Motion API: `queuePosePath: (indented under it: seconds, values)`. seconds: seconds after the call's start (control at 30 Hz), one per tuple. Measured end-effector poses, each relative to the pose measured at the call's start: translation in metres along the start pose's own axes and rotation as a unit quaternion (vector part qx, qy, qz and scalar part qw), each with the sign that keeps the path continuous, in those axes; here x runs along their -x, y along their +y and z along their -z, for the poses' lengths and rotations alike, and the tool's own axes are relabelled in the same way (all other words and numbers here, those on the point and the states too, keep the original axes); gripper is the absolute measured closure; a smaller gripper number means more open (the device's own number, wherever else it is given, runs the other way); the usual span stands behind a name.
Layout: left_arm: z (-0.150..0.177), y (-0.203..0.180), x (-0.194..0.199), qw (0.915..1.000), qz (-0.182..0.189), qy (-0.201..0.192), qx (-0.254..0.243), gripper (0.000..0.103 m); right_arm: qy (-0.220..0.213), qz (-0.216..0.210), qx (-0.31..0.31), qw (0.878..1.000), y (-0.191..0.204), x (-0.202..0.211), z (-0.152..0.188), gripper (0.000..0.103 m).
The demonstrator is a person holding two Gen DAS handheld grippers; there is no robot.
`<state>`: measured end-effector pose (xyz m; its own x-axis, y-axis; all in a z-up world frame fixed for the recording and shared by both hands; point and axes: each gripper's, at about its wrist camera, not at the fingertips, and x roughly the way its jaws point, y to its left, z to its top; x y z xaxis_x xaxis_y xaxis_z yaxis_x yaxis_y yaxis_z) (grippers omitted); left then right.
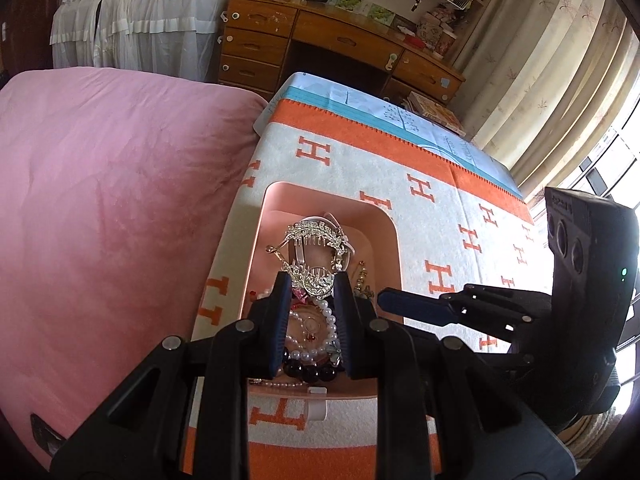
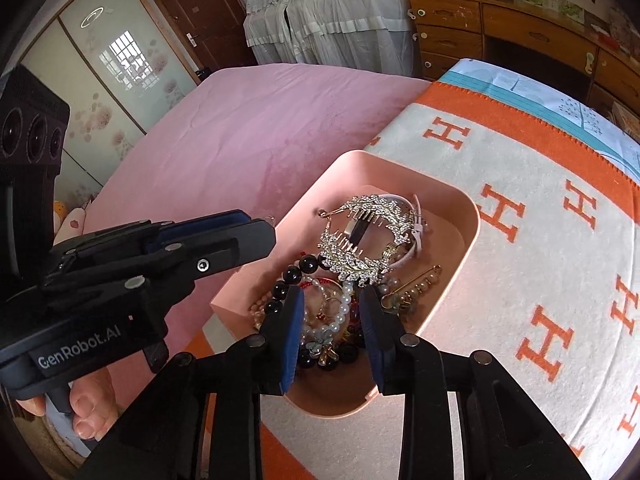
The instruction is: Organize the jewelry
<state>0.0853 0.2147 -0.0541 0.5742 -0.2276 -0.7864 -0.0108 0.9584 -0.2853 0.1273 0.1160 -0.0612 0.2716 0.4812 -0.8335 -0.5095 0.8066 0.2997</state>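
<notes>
A pink tray (image 1: 394, 236) (image 2: 468, 216) sits on the orange-and-white H-patterned cloth and holds a tangle of jewelry. A rhinestone leaf hair comb (image 1: 312, 236) (image 2: 360, 232) lies on top. A pearl bracelet (image 1: 330, 320) (image 2: 344, 304), dark beads (image 1: 308, 370) (image 2: 292, 276), a pink watch strap (image 2: 416, 236) and a gold pin (image 2: 416, 284) lie in it. My left gripper (image 1: 312, 284) hovers open over the tray, empty. My right gripper (image 2: 330, 296) is open above the beads; it also shows in the left wrist view (image 1: 384, 298).
A pink bed (image 1: 100, 200) (image 2: 240, 140) borders the cloth-covered table (image 1: 440, 208) on the left. A wooden desk with drawers (image 1: 320, 44) (image 2: 500, 32) stands behind. Curtains (image 1: 560, 60) and a window are to the right.
</notes>
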Motion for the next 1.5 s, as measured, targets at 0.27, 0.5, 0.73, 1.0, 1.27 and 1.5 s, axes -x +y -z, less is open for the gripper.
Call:
queuePosePath:
  seconds: [0.27,0.5,0.73,1.0,1.27,1.5]
  values:
    - [0.002,-0.008,-0.003,0.9997,-0.019,0.014,-0.005,0.084,-0.031,0.028,-0.034,0.999,-0.021,0.031,0.022,0.070]
    - [0.008,-0.015,-0.012,0.9989,-0.027,0.037,-0.008,0.071,-0.047,0.046,-0.057,0.996,-0.037,0.053,0.045,0.070]
    - [0.010,-0.022,0.000,0.9994,-0.026,0.022,-0.008,0.058,-0.061,0.072,-0.062,0.994,-0.034,0.071,0.068,0.069]
    - [0.023,-0.067,0.029,0.9986,-0.020,-0.009,-0.049,0.058,-0.100,0.130,-0.057,0.985,-0.026,0.127,0.105,0.067]
    - [0.053,-0.130,0.052,0.9950,-0.009,-0.046,-0.089,0.057,-0.129,0.174,-0.155,0.964,-0.055,0.197,0.152,0.046]
    - [0.078,-0.170,0.066,0.9914,-0.030,-0.072,-0.106,0.048,-0.181,0.244,-0.187,0.934,-0.059,0.250,0.183,0.032]
